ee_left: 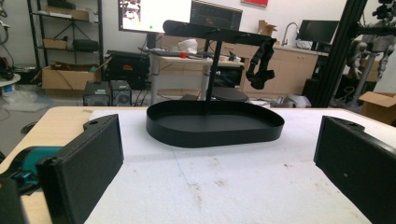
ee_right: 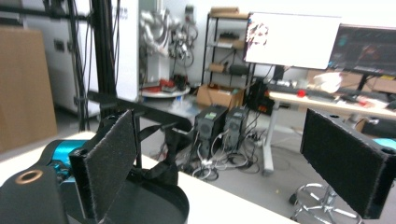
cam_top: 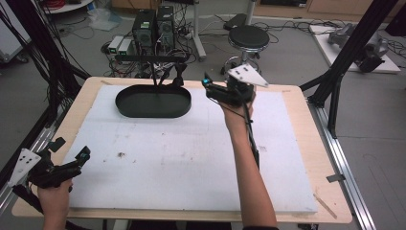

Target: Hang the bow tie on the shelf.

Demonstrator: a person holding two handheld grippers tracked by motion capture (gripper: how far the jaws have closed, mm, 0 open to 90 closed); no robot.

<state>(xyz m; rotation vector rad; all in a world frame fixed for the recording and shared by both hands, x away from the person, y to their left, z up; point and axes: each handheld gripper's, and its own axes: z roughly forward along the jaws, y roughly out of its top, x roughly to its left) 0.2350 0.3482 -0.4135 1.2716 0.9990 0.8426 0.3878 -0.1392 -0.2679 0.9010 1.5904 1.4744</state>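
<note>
Hovering wide open and empty right of the tray (cam_top: 153, 103), the right gripper (cam_top: 207, 86) nears the mat's top edge; the left gripper (cam_top: 84, 155), also open and empty, sits lower left, with bare mat (cam_top: 191, 158) between them.

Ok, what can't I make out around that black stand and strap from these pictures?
- Dark strap hanging from the black oval-tray stand's crossbar: its attachment is too small in the high view, and blurred in the left gripper view.
- Tray floor: the right tongs' near pad covers part in the right gripper view.
- Left tongs: both cut off by the bottom edge.
</note>
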